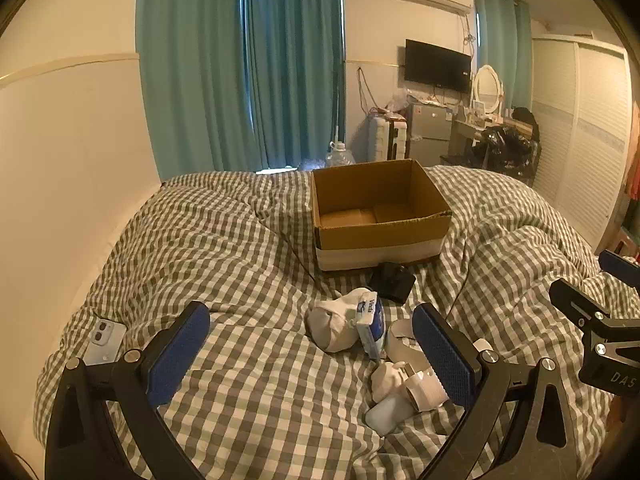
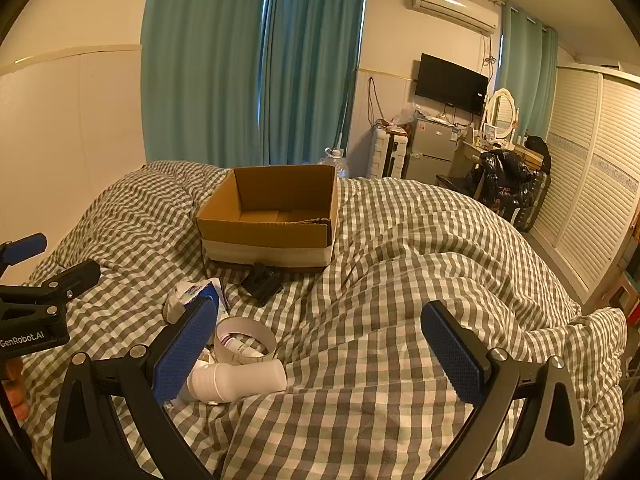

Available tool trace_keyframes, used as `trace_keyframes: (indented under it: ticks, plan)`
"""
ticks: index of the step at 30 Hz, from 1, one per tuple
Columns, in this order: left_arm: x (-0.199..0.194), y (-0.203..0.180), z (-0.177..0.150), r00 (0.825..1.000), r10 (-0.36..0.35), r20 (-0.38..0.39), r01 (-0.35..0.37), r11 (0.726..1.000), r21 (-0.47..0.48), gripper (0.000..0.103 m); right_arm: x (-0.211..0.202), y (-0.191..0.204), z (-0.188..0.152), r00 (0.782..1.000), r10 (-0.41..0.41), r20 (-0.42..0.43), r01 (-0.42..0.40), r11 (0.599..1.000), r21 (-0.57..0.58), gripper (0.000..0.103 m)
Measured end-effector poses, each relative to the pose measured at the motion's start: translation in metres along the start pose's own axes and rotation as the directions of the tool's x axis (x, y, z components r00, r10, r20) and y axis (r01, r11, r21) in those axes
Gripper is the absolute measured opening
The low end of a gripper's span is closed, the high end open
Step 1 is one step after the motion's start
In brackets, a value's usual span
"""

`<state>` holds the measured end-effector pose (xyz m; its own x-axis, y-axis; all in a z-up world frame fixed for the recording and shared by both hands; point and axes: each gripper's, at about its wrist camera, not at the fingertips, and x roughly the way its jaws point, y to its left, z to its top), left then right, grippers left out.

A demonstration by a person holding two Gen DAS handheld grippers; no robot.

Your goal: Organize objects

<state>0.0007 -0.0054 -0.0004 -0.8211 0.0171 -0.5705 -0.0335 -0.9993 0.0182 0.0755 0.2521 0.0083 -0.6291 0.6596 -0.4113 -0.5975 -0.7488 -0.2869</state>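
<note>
An open, empty cardboard box (image 1: 380,216) (image 2: 272,220) stands on the checked bed. In front of it lie a black object (image 1: 392,282) (image 2: 262,282), a rolled grey-white sock (image 1: 334,326), a blue-white tissue pack (image 1: 372,326) (image 2: 200,292), a white tape roll (image 2: 245,340) (image 1: 400,344) and a white bottle (image 2: 236,380) (image 1: 424,388). My left gripper (image 1: 312,348) is open and empty, hovering just short of the sock. My right gripper (image 2: 320,344) is open and empty, with the pile at its left finger.
A phone (image 1: 103,342) lies on the duvet (image 2: 400,260) at the left. A wall runs along the bed's left side. Beyond the bed are teal curtains (image 1: 240,64), a small fridge (image 2: 432,148), a dresser and a wardrobe (image 2: 592,184).
</note>
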Motion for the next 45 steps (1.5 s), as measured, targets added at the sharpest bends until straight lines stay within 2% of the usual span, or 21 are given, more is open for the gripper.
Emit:
trace_keyframes:
  ticks: [20,31,36,45]
  plan:
    - [-0.0021,-0.0021,-0.0017,1.0,-0.018,0.009,0.019,1.0,-0.004,0.103,-0.0002,0.0048,-0.0023,1.0,0.003,-0.013,-0.003,1.0,0.001,0.103]
    - [-0.0048,-0.0024,-0.0004,1.0,-0.029,0.013,0.029,1.0,0.001,0.103,-0.007,-0.0017,-0.001,1.0,-0.031,0.002,0.031,1.0,-0.001,0.103]
    - [-0.0041,0.0013,0.0019,0.997,-0.073,-0.004,0.073,0.997,-0.033,0.103,-0.0047,-0.0029,0.0017,1.0,-0.026,0.001,0.026,1.0,0.002,0.103]
    - [-0.0058,-0.0058,0.0017,0.999,-0.054,0.005,0.054,0.999,-0.004,0.103,-0.0077,-0.0044,0.0024,1.0,-0.025,0.005,0.024,1.0,0.008,0.103]
